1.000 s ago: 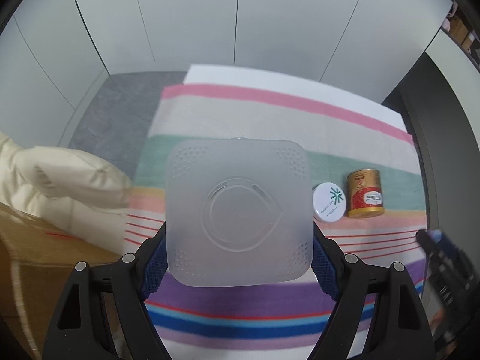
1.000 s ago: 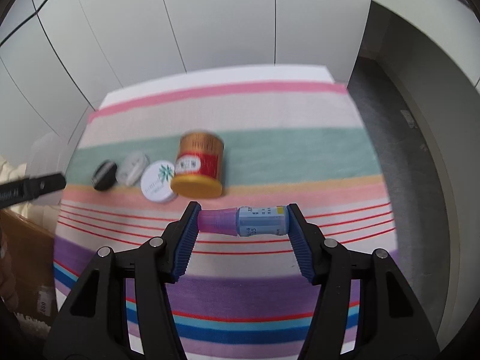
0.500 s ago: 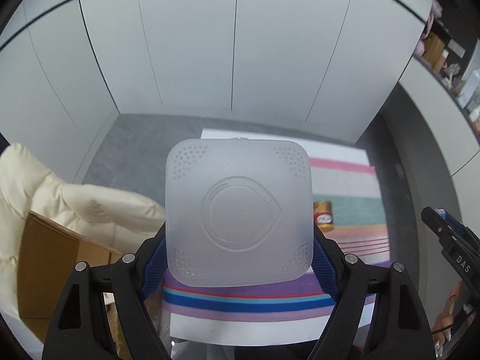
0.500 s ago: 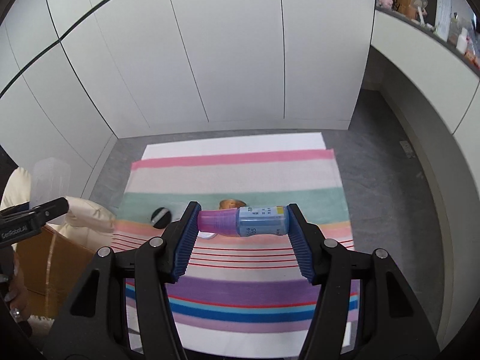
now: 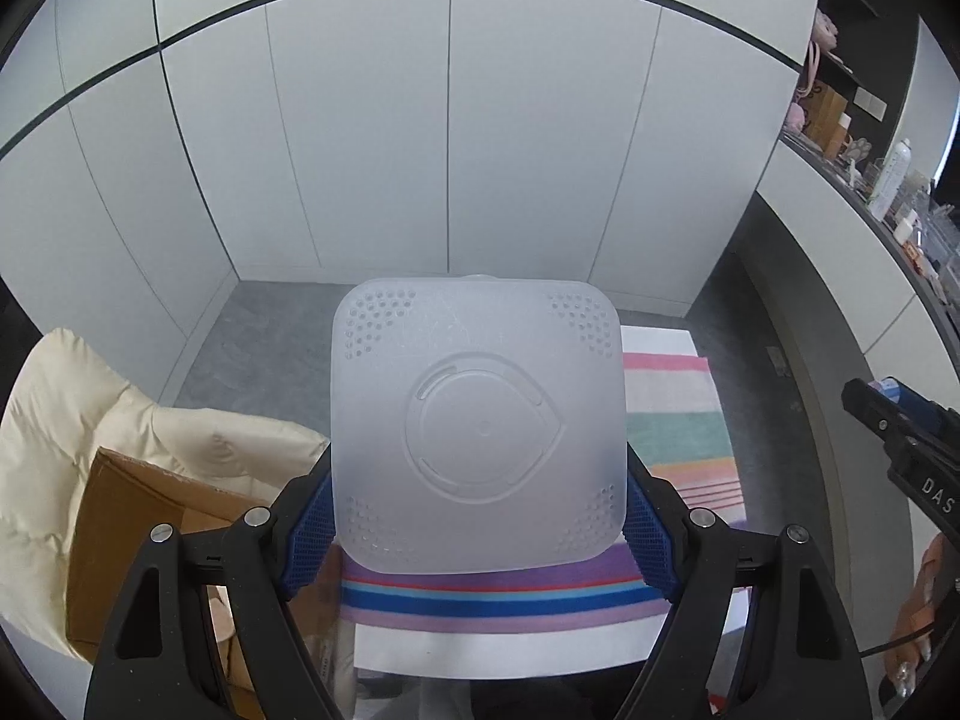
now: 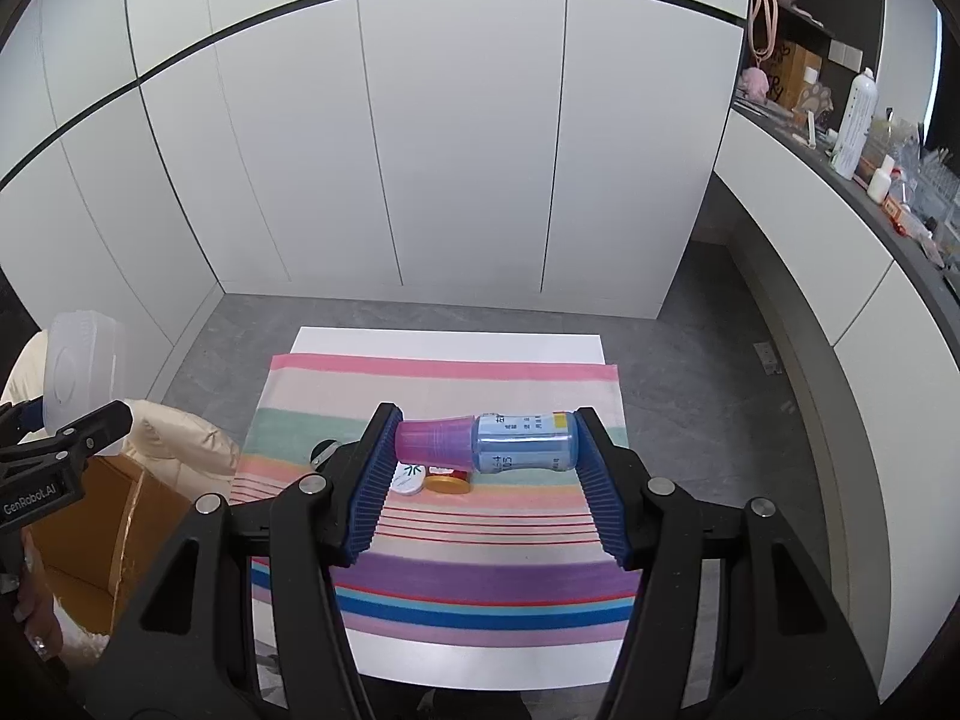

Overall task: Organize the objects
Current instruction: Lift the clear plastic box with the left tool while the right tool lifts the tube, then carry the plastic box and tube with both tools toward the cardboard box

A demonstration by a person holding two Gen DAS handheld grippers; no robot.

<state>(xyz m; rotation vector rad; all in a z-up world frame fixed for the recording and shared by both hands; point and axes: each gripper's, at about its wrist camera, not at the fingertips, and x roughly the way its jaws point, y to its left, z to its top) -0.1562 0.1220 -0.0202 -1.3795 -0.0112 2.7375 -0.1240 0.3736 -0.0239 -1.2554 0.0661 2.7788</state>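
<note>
My left tool (image 5: pixel 477 531) pinches a frosted square container (image 5: pixel 477 426) by its sides, high above the striped cloth (image 6: pixel 441 516). My right tool (image 6: pixel 483 483) pinches a blue bottle (image 6: pixel 522 435) with a pink cap lengthwise, above the round tin (image 6: pixel 409 476) and red can (image 6: pixel 447 482) lying on the counter (image 6: pixel 444 339)

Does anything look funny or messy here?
Nothing is spilled or broken. The blue bottle with a pink cap is held sideways in the right gripper, and the frosted container is gripped in the left gripper.
</note>
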